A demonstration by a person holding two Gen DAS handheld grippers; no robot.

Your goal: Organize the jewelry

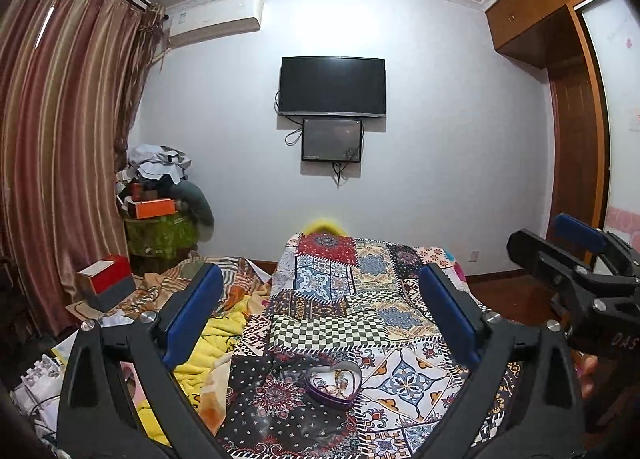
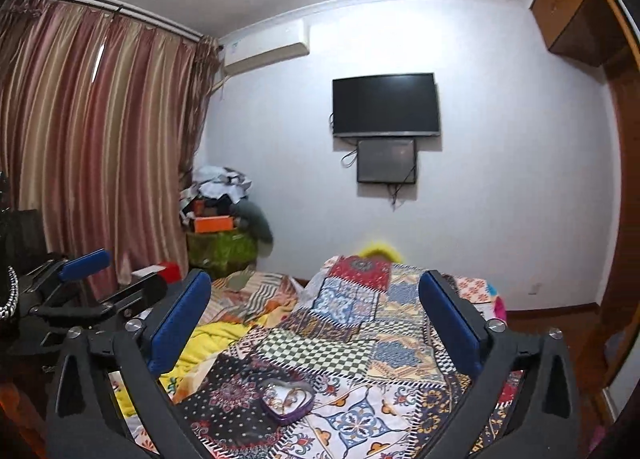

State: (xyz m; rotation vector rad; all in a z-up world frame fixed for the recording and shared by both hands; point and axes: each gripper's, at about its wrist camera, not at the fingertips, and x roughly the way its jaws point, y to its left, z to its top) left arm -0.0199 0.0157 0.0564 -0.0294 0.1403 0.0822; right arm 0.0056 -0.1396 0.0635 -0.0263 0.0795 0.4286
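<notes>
On patchwork quilt (image 1: 332, 323), heart-shaped tin (image 1: 333, 384)

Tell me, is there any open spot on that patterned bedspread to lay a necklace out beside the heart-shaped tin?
Yes. The patchwork bedspread lies bare all around the heart-shaped tin: beyond it over the checkered patch, and right of it over the white and blue tiles. Left is crowded, with a rumpled yellow blanket and a red and grey box. Both the left gripper and right gripper hang open above.
</notes>
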